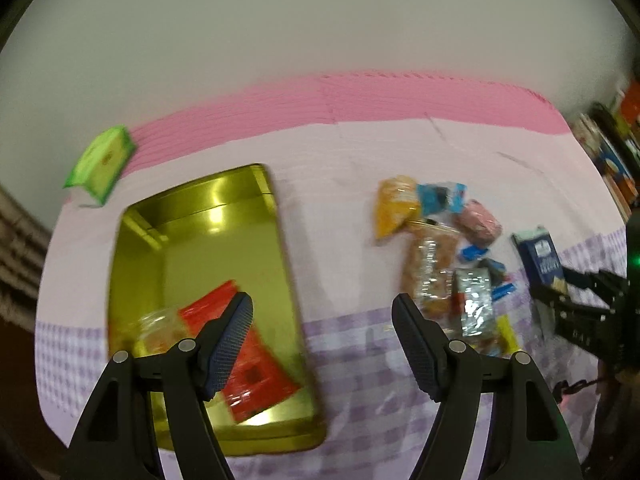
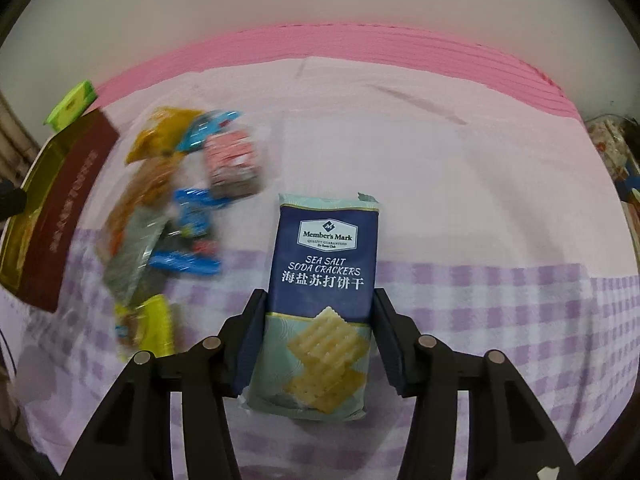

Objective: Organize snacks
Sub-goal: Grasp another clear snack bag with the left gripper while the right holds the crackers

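Observation:
My right gripper (image 2: 320,300) is shut on a blue pack of sea salt soda crackers (image 2: 324,264), held above the checked cloth; the pack also shows in the left wrist view (image 1: 538,256). My left gripper (image 1: 322,306) is open and empty above the right edge of a gold tin (image 1: 224,216). The tin holds a red packet (image 1: 248,364) and a clear wrapped snack (image 1: 156,328). A pile of loose snacks (image 1: 444,256) lies on the cloth between the tin and the right gripper; it also shows in the right wrist view (image 2: 180,200).
A green box (image 1: 102,162) lies at the far left by the pink strip of the cloth. The tin's dark red side (image 2: 64,208) shows at the left of the right wrist view. Books or boxes (image 1: 612,160) stand at the far right.

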### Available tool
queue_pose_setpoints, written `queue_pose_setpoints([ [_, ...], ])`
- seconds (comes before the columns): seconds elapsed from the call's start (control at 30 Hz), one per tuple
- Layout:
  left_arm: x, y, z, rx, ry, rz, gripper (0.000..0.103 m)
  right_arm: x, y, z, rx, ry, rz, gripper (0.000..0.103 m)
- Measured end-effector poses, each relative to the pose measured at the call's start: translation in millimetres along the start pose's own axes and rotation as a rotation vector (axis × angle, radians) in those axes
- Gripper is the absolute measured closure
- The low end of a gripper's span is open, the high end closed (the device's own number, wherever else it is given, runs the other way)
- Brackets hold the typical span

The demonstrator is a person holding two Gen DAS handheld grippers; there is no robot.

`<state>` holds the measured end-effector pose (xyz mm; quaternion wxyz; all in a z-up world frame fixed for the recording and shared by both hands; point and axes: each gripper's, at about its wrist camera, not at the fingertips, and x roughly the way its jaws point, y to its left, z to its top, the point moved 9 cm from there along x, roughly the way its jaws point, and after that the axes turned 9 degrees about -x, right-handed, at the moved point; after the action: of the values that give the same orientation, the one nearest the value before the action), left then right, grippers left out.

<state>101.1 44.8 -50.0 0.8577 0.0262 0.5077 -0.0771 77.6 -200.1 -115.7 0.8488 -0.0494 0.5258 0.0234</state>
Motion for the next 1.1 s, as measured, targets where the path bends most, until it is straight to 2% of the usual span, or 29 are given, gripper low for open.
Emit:
queue_pose_setpoints([
  [0.13,17.5,-18.3,0.3,0.029,0.040,-0.018,0.030,3.7,-26.5,3.5,0.008,-0.013,-0.046,0.055],
  [0.23,31.4,-31.2,-2.6,0.053,0.071,-0.019,0.030,5.1,-38.8,5.4,0.025,-0.021,-0.050,0.055],
  [0.63,72.6,-75.0,3.2,0.121,0.132,-0.053,0.030,6.1,-39.3,7.0,0.028,-0.037,-0.045,0.052],
  [0.83,92.5,-81.5,7.5,0.101,0.158,-0.049,0.031,5.7,-39.6,7.2,0.033,-0.040,-0.041,0.052],
  [0.97,93.5,-77.7,5.8,0.085,0.166,-0.054,0.039,5.6,-40.3,8.3,0.040,-0.041,-0.037,0.052],
  [1.03,96.1,-73.8,-0.1,0.083,0.183,-0.045,0.052,6.1,-40.5,9.1,0.040,-0.041,-0.040,0.051],
  [1.1,93.1,-70.5,-3.1,0.047,0.173,-0.063,0.060,6.4,-40.2,9.1,0.041,-0.042,-0.041,0.051],
])
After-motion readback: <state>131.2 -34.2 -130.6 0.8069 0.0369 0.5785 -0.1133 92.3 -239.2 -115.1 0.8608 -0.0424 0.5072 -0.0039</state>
